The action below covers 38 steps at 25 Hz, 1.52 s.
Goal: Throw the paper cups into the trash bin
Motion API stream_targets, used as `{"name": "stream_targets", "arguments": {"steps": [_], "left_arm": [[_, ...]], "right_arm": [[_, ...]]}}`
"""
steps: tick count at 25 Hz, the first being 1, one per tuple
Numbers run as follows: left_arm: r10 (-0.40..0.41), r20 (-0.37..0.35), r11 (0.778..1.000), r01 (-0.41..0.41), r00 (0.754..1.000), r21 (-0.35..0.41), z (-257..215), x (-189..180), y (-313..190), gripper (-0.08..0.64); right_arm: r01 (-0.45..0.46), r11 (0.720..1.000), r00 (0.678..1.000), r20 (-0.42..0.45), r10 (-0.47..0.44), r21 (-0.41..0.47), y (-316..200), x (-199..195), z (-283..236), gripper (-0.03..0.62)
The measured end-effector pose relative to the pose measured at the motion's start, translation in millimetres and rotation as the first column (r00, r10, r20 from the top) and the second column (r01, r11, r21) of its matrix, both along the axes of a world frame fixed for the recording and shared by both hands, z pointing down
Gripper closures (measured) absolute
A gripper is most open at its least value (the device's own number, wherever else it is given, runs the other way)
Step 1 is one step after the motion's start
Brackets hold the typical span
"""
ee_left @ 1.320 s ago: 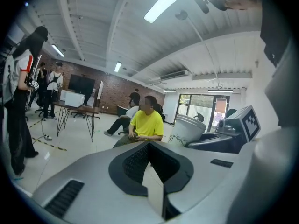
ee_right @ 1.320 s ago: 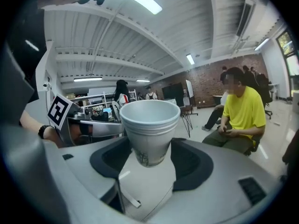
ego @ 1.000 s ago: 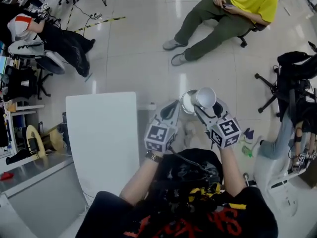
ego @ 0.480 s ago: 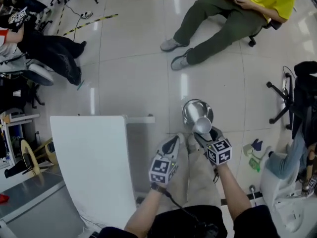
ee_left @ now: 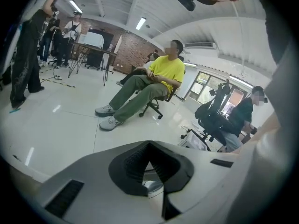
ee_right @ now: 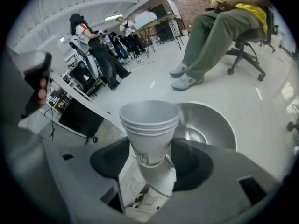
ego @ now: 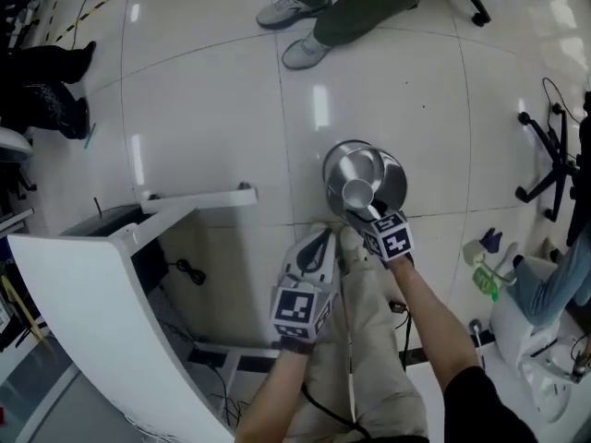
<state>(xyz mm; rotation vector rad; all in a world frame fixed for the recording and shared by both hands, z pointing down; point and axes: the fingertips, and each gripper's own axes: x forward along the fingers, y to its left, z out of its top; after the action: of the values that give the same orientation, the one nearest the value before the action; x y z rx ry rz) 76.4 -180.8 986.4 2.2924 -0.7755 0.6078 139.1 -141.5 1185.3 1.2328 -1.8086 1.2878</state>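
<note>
– As the head view looks down, where are the paper cups (ego: 358,195)?
– Clamped in the right gripper (ego: 367,215), over the near side of the steel trash bin (ego: 392,178), probably so that letting go drops them inside. The left gripper (ego: 319,243) hangs beside it, above the person's legs (ego: 365,340).
– And the left gripper view?
– Its jaws are together on nothing; that hand seems to have no job here.
– The right gripper view?
– Its jaws pinch the nested paper cups (ee_right: 149,125) low on the stack, mouths facing away, with the trash bin (ee_right: 210,122) just beyond.
</note>
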Motion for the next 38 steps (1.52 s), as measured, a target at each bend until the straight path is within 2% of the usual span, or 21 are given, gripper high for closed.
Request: {"name": "stream_targets", "arguments": {"steps": [3, 7, 12, 15, 20, 24, 27, 30, 33, 35, 38], "left_arm": [[-0.03, -0.02, 0.999, 0.029, 0.999, -0.021, 19.4, -0.4, 8.0, 0.557], [-0.051, -0.023, 0.994, 0.048, 0.998, -0.095, 36.6, -11.7, 28.3, 0.558], [-0.11, 0.017, 0.984, 0.111, 0.994, -0.136, 57.2, -36.3, 27.6, 0.558], [-0.117, 0.012, 0.985, 0.118, 0.993, -0.125, 54.2, -42.2, 18.1, 0.557], [-0.102, -0.009, 0.99, 0.101, 0.995, -0.103, 40.5, -41.5, 8.2, 0.557], [-0.126, -0.034, 0.99, 0.123, 0.991, -0.075, 23.3, -39.5, 3.7, 0.557], [-0.119, -0.044, 0.991, 0.116, 0.992, -0.061, 16.9, -35.3, 5.5, 0.557], [-0.099, -0.032, 0.993, 0.096, 0.995, -0.072, 17.8, -31.1, 12.4, 0.557], [-0.101, -0.021, 0.993, 0.1, 0.995, -0.068, 12.6, -30.2, 20.5, 0.557], [-0.092, -0.022, 0.994, 0.09, 0.996, -0.066, 3.0, -25.6, 23.3, 0.557], [-0.061, -0.019, 0.996, 0.059, 0.998, -0.067, -22.0, -12.2, 25.7, 0.557]], "right_arm": [[0.055, 0.993, 0.996, -0.065, -0.062, -0.106, 19.4, -6.1, 51.0, 0.305], [0.107, 0.982, 0.992, -0.043, -0.115, -0.156, 7.5, -24.8, 74.5, 0.304], [0.086, 0.943, 0.993, -0.045, -0.106, -0.321, 17.1, -18.7, 123.7, 0.304], [0.111, 0.915, 0.993, -0.001, -0.121, -0.388, 21.1, -23.6, 136.0, 0.299], [0.198, 0.92, 0.98, 0.055, -0.191, -0.339, 21.4, -32.8, 138.5, 0.293], [0.208, 0.925, 0.978, 0.072, -0.196, -0.319, 26.8, -32.9, 137.2, 0.29], [0.184, 0.934, 0.983, 0.082, -0.167, -0.305, 27.2, -32.0, 134.4, 0.291], [0.103, 0.962, 0.992, 0.099, -0.08, -0.253, 20.5, -28.8, 118.7, 0.29], [-0.062, 0.992, 0.993, 0.094, 0.072, -0.111, 14.5, -14.5, 76.1, 0.314], [-0.144, 0.99, 0.988, 0.059, 0.144, -0.013, 14.8, 2.5, 41.3, 0.346], [-0.203, 0.975, 0.979, -0.021, 0.205, 0.086, 24.6, 29.4, -12.5, 0.413]]}}
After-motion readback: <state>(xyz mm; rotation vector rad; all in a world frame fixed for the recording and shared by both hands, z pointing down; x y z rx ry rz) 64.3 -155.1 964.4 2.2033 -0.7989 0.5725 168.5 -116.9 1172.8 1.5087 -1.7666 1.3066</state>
